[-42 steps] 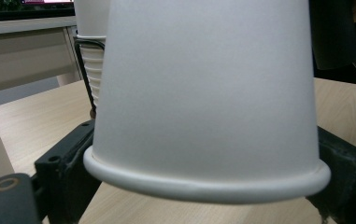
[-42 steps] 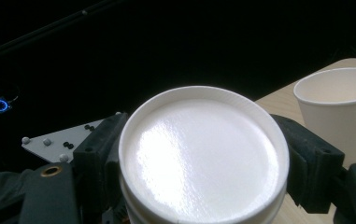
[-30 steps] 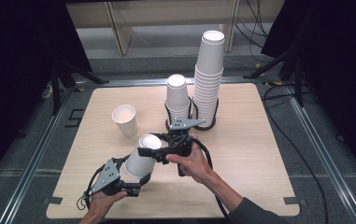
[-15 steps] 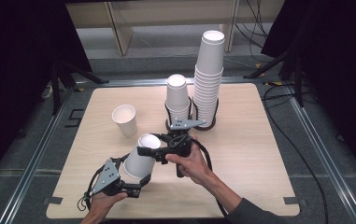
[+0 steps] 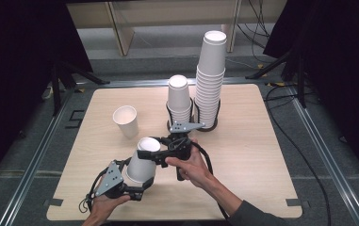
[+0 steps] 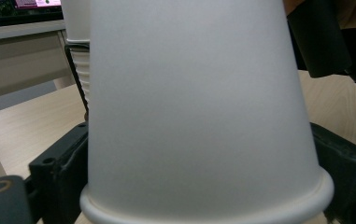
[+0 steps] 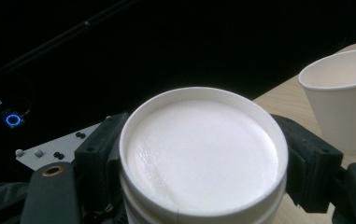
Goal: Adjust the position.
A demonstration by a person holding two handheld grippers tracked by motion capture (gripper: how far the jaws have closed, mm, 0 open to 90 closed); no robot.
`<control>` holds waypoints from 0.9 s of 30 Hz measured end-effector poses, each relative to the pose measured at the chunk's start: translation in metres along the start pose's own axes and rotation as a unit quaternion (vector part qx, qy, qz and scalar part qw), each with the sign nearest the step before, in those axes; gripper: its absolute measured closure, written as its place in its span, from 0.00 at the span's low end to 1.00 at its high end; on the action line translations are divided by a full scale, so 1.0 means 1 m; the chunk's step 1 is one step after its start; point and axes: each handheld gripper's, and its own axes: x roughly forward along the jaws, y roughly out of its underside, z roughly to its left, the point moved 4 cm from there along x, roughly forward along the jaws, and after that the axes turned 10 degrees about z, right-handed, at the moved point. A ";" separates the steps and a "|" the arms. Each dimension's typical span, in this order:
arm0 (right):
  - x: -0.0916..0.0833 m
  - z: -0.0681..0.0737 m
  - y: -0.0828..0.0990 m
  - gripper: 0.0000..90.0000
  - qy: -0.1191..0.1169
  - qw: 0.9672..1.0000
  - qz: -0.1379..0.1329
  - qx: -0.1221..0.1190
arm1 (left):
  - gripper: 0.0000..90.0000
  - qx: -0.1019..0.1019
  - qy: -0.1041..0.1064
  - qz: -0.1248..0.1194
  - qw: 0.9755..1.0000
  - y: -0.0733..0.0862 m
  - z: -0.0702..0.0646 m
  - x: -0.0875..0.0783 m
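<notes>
Two hand-held grippers [image 5: 142, 181] [image 5: 156, 155] clamp one inverted cup [image 5: 142, 162] (base up), above table [image 5: 252, 188]

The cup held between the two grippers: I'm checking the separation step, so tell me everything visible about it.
The cup is white paper, upside down and tilted, base toward the stacks. In the right gripper view a second rim edge below its base suggests nested cups. The left gripper has it between its jaws near the rolled rim, and those jaws have just been closing; the right gripper clamps the base end. It hangs above the table, touching nothing else.
</notes>
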 end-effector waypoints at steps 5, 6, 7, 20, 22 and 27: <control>-0.001 -0.001 0.000 0.28 0.002 1.000 0.005 -0.006 | 0.12 0.008 0.000 0.002 1.000 0.000 0.000 0.000; -0.001 0.002 0.001 0.28 -0.009 1.000 0.014 0.008 | 0.13 0.013 0.000 0.006 1.000 0.000 0.000 0.000; -0.001 -0.003 -0.001 0.27 0.000 1.000 0.008 -0.021 | 0.13 0.013 0.000 0.009 1.000 0.000 -0.001 0.000; -0.017 0.002 -0.008 0.17 0.041 0.990 0.112 -0.081 | 0.15 0.047 0.008 0.029 0.998 0.002 -0.002 0.000; -0.019 0.003 -0.007 0.17 0.049 0.988 0.125 -0.080 | 0.15 0.054 0.009 0.042 0.998 0.003 -0.003 -0.002; -0.022 -0.001 -0.003 0.17 0.032 0.982 0.160 -0.091 | 0.16 0.068 0.020 0.050 0.996 0.003 -0.007 -0.001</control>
